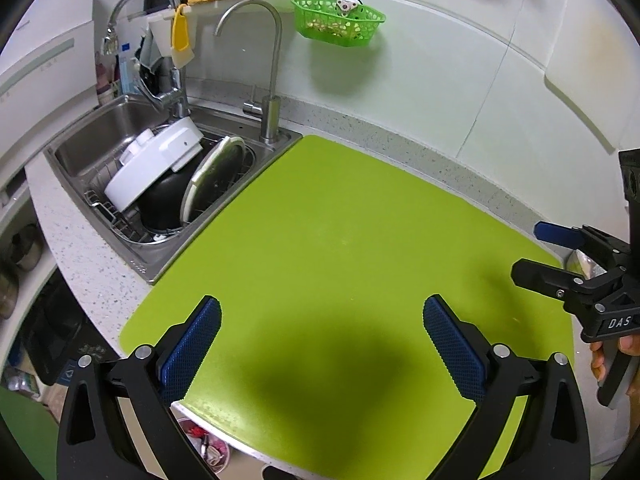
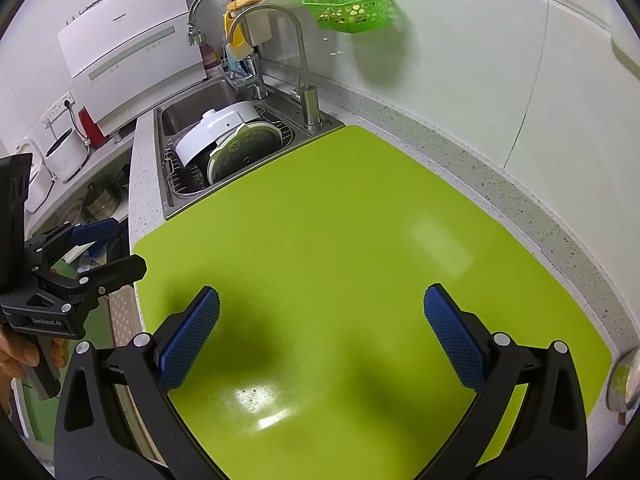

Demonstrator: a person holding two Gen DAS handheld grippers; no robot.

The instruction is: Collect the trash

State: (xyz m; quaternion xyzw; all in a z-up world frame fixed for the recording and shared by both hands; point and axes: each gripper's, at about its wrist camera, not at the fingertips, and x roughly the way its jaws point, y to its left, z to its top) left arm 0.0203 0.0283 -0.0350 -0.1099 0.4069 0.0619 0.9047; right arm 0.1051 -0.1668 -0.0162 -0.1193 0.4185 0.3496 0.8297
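My left gripper (image 1: 328,340) hovers open over a bright green mat (image 1: 340,220) on the counter, nothing between its blue pads. My right gripper (image 2: 328,340) is open too, over the same mat (image 2: 360,220), holding nothing. Each gripper shows in the other's view: the right gripper (image 1: 540,254) at the mat's right edge, the left gripper (image 2: 110,250) off the counter's left edge, both hand-held. Below the counter's front edge stands a bin (image 1: 202,438) with red and white scraps inside. No loose trash shows on the mat.
A steel sink (image 1: 92,128) at the back left holds a wire rack with a white pot lid (image 1: 156,160) and dark cookware. Two faucets (image 1: 272,60) rise behind it. A green basket (image 1: 338,20) hangs on the wall. A shiny round bowl (image 2: 624,380) sits right of the mat.
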